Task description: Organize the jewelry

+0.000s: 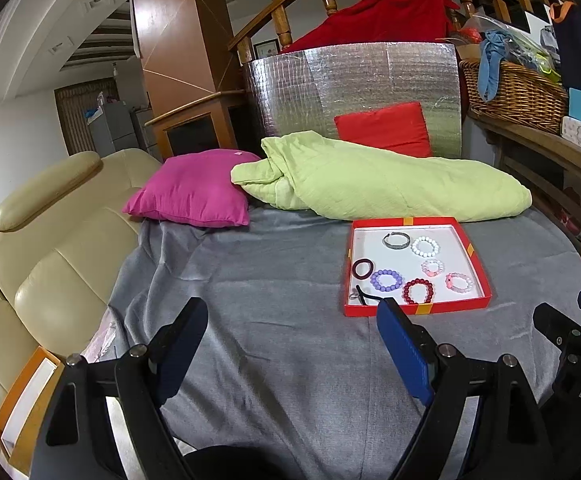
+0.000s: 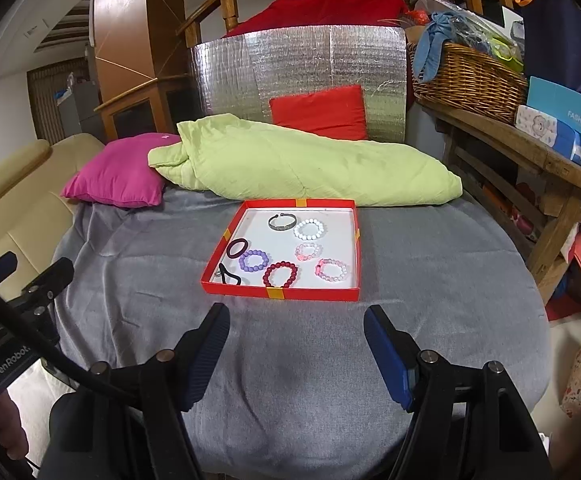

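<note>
A red tray with a white floor lay on a grey blanket, straight ahead at twelve o'clock of the right gripper and near its tips. The right gripper's fingers stood spread apart with nothing between them, over bare blanket. The left gripper was likewise released, its fingers wide and empty; from it the tray sat at about one o'clock.

Inside the tray, the jewelry lay loose and apart. A grey cuff bangle sat at the tray's twelve o'clock edge, with a white bead bracelet just beside it at its three o'clock. A pale pink bracelet lay near the middle. A pink-and-clear bracelet rested toward the five o'clock corner. A dark red bead bracelet lay at six o'clock, close to the near wall, and a purple bead bracelet was just beside it at its ten o'clock. A maroon hair band lay at nine o'clock by the left wall, and a black cord piece sat in the seven o'clock corner.

Behind the tray, at twelve o'clock, a light green quilt was bunched up, with a magenta pillow at its nine o'clock.
</note>
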